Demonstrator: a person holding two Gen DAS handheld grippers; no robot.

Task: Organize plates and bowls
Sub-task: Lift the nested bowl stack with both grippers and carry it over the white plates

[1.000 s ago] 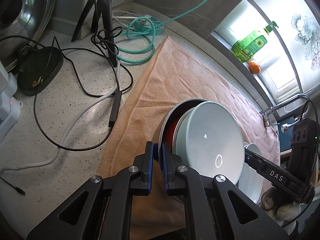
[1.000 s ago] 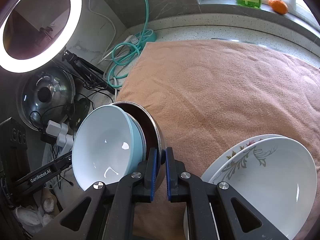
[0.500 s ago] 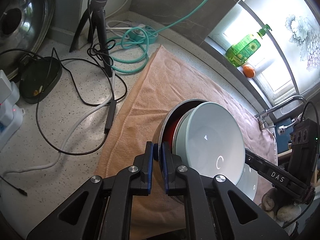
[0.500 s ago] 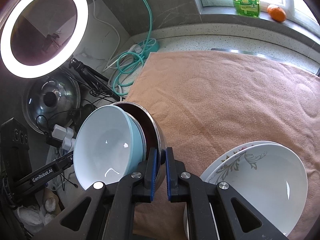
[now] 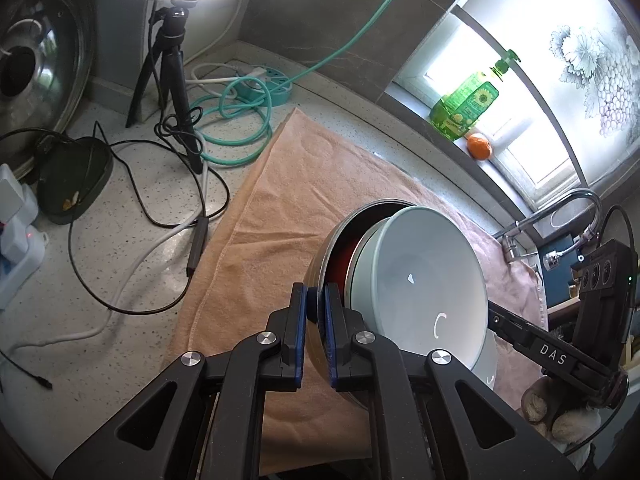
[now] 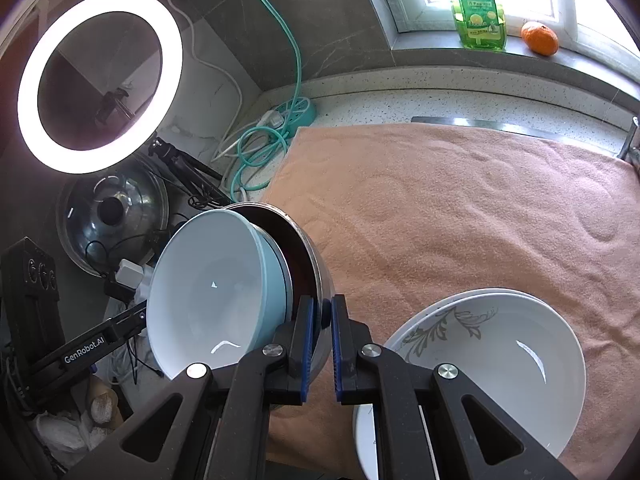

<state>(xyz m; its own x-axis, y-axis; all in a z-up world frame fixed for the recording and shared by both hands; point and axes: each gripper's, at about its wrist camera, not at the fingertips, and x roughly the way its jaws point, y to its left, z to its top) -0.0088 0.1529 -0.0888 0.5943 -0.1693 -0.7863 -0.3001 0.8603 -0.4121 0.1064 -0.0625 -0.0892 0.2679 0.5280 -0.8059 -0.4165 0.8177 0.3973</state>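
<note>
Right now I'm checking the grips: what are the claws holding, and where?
Both claws, left and right, clamp the rim of the metal bowl, which carries the pale blue bowl nested inside.

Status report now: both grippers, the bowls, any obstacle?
Left gripper and right gripper shut on steel bowl rim. Light blue bowl nested inside, tilted. White plates on towel, apart.

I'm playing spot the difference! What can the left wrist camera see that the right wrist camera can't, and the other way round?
Only the left wrist view shows the faucet and the black dish on the counter. Only the right wrist view shows the white plates with a leaf pattern, stacked on the towel. Both show the pale blue bowl nested in the steel bowl, the left gripper and right gripper each clamping the steel rim, the peach towel, the green bottle and the orange.
</note>
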